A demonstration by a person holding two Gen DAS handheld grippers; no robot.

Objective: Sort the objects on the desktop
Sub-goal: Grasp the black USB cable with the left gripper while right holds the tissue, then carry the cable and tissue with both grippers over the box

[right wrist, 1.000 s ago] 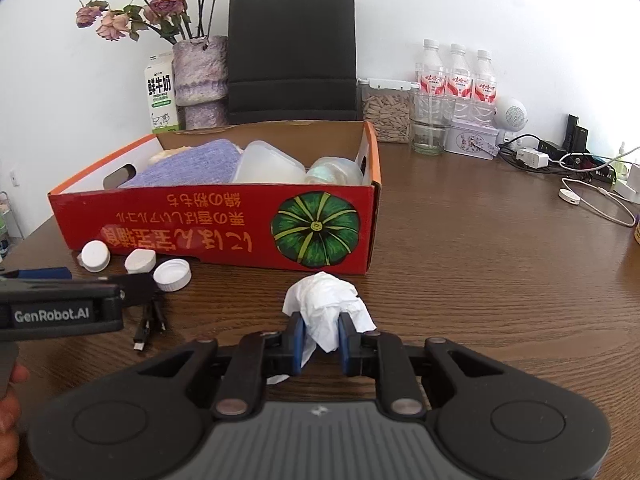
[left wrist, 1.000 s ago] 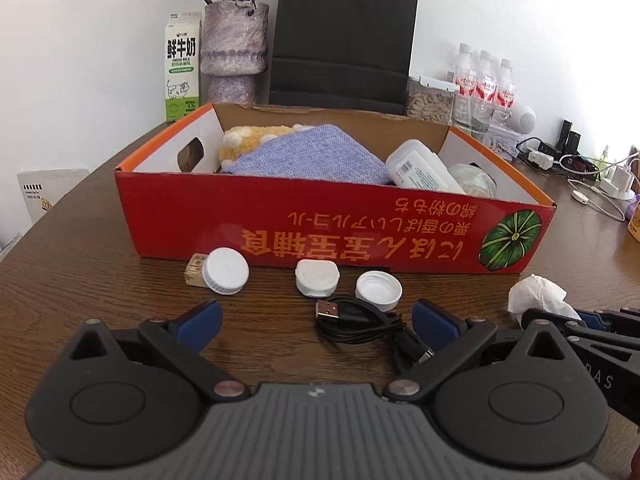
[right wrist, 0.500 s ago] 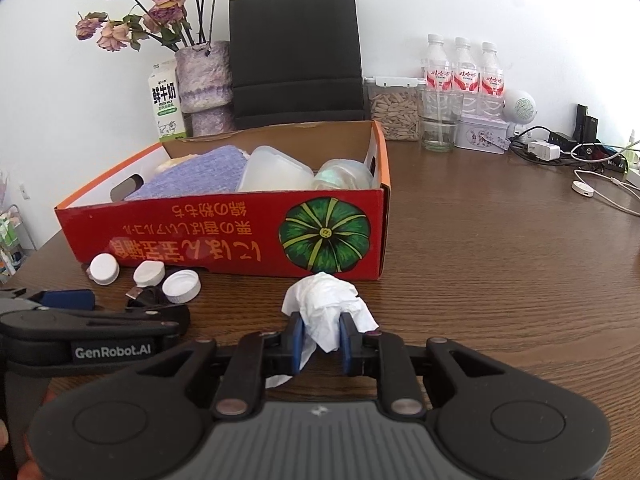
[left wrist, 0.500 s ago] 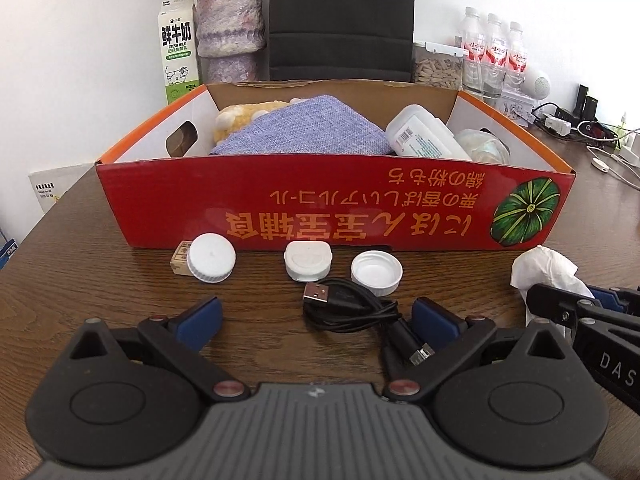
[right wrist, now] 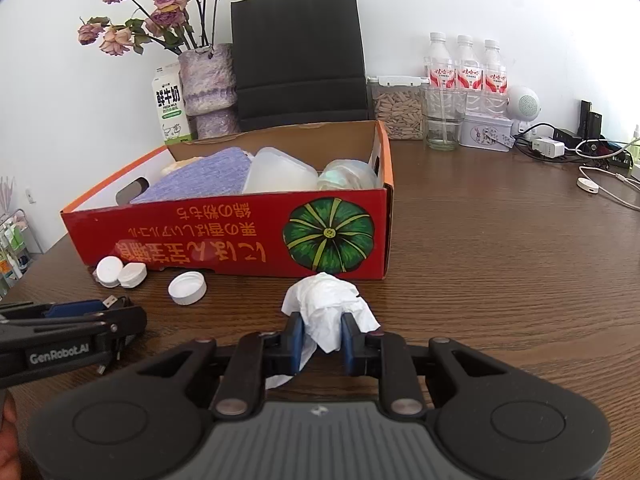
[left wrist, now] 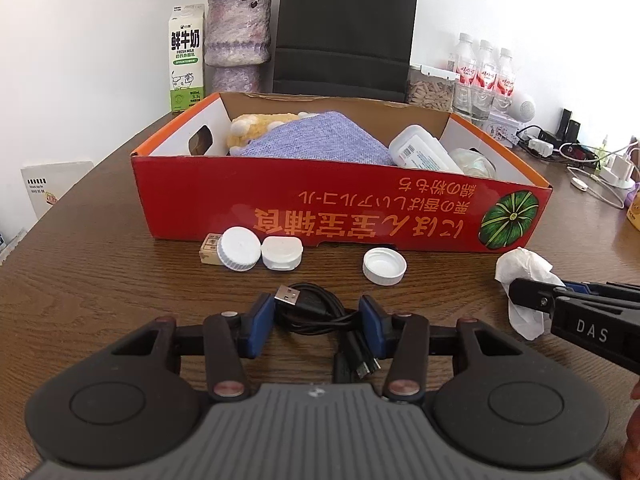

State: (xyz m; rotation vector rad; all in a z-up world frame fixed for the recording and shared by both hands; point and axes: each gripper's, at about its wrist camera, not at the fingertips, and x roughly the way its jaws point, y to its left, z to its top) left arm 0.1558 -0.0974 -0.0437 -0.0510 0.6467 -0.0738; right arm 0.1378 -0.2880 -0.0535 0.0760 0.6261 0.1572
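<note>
A coiled black USB cable (left wrist: 316, 314) lies on the brown table between the blue pads of my left gripper (left wrist: 318, 322). The jaws are closing, and both pads touch the coil's sides. My right gripper (right wrist: 322, 340) is shut on a crumpled white tissue (right wrist: 324, 300), which rests on the table just before the pumpkin corner of the red cardboard box (right wrist: 224, 232). In the left wrist view the tissue (left wrist: 524, 276) and the right gripper (left wrist: 536, 300) sit at the right. The left gripper (right wrist: 120, 312) shows at the left of the right wrist view.
Three white caps (left wrist: 240, 248) (left wrist: 282, 253) (left wrist: 384, 266) and a small wooden block (left wrist: 210, 246) lie along the box's (left wrist: 340, 200) front. The box holds a purple cloth, a plush toy and plastic containers. Behind stand a vase, milk carton, black bag and bottles, with chargers at right.
The left gripper's jaws went from wide open to closed in on the cable coil, which now sits centred between them. The right gripper kept still on the tissue.
</note>
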